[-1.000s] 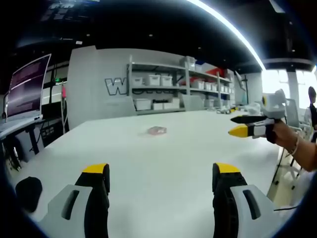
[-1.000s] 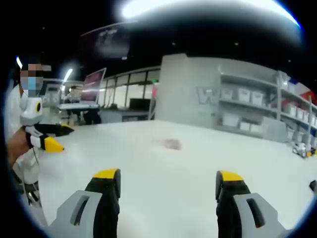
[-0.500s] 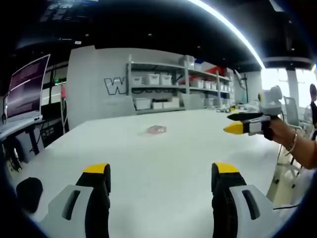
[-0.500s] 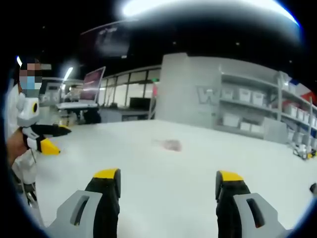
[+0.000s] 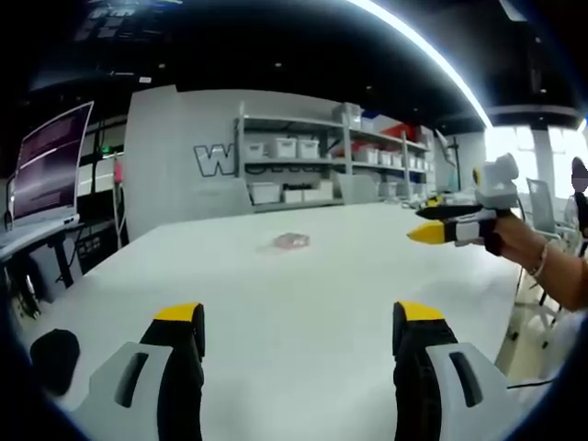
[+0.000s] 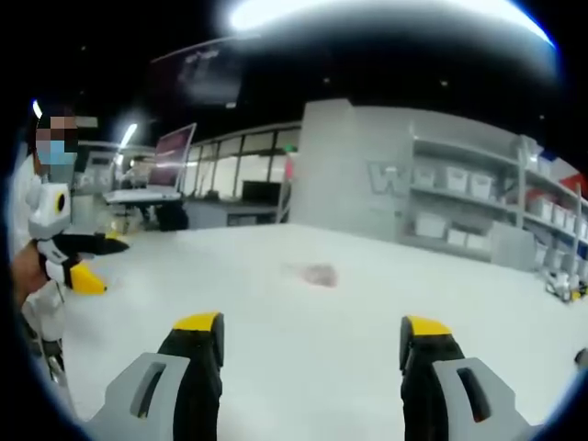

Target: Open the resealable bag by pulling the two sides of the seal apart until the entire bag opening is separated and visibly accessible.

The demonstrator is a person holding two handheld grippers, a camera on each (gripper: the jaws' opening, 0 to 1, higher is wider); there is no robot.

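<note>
A small clear resealable bag (image 5: 291, 241) with pinkish contents lies flat on the white table (image 5: 303, 294), far ahead of both grippers; it shows again as the bag (image 6: 319, 273) in the right gripper view. My left gripper (image 5: 299, 317) hangs open over the near table, its jaws wide apart with nothing between them. The right gripper (image 6: 312, 326) is open the same way. In the left gripper view the right gripper (image 5: 439, 223) comes in from the right, held by a hand. The left gripper (image 6: 90, 261) appears at the left edge of the right gripper view.
Shelves with white bins (image 5: 303, 152) line the far wall. A monitor (image 5: 53, 161) stands on a desk at the left, and a dark round object (image 5: 53, 354) lies near the table's left edge. A person (image 6: 41, 230) stands at the left of the right gripper view.
In the left gripper view the right gripper has shifted a little left and up. In the right gripper view the left gripper has slid slightly towards the left edge. The bag has not moved.
</note>
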